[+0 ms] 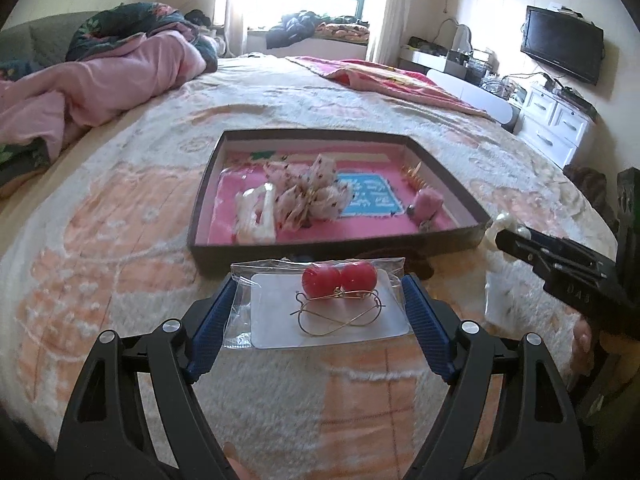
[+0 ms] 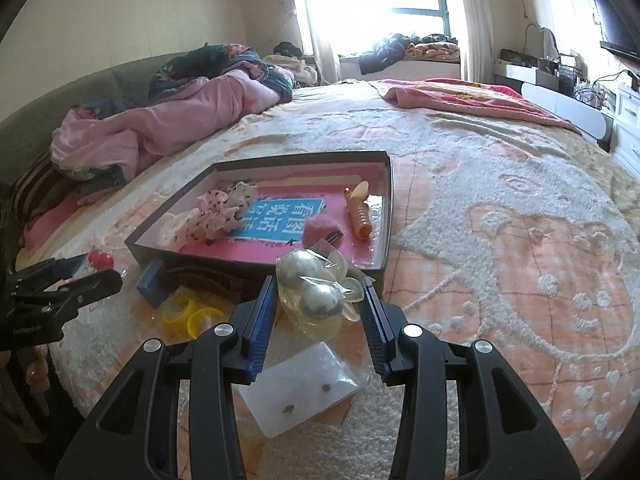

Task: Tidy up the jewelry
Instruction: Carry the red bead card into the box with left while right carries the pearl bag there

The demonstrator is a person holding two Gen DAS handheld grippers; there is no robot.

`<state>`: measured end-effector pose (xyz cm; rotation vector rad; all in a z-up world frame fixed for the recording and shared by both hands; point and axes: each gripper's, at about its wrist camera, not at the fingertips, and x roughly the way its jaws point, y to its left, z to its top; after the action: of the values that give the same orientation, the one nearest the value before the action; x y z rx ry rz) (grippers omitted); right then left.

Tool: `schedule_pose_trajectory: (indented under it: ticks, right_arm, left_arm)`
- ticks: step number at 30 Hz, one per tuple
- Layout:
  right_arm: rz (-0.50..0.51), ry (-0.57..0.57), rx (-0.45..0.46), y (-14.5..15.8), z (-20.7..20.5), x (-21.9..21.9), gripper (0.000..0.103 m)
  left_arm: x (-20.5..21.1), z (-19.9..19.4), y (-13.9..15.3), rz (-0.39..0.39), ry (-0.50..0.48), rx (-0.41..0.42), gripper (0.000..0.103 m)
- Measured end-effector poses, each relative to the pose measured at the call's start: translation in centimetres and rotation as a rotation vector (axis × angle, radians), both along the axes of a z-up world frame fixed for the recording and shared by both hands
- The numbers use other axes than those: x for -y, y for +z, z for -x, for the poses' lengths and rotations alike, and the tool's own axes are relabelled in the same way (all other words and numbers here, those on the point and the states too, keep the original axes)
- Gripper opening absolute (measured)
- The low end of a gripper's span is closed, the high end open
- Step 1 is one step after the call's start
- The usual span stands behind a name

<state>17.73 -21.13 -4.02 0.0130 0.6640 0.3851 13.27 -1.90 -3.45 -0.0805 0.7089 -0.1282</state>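
Earring bag [image 1: 320, 304] | clamped in L hand-held gripper [image 1: 320, 312] | R hand-held gripper [image 2: 320, 312] clamps pearl bag [image 2: 316, 292] | tray [image 2: 384, 208] txt: 看图说话

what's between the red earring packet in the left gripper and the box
Nothing visible. The red earring packet is clamped in the left gripper just short of the box, whose near wall is the only thing to clear. Open pink floor lies beyond it.
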Motion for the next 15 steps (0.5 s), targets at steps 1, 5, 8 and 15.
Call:
schedule_pose_trajectory:
  ticks: [1,5,8,15]
  right_arm:
    - [-0.002,-0.001,0.002,0.1,-0.1,0.0,0.039]
    - [-0.007,-0.007,0.005,0.3,-0.6,0.2,0.039]
    - [-0.012,-0.013,0.008,0.5,-1.0,0.4,0.039]
    - [-0.011,-0.022,0.021,1.0,-1.8,0.6,0.039]
  left_arm:
    - [0.1,-0.3,0.1,0.002,-0.002,0.003,0.072]
    - [0.9,-1.4,0.6,-0.004,-0.013,0.017,0.072]
    - [1.2,-2.3,0.7,-0.002,-0.018,0.022,0.072]
    - [1.5,-3.9,0.7,0.003,-0.023,0.027,0.072]
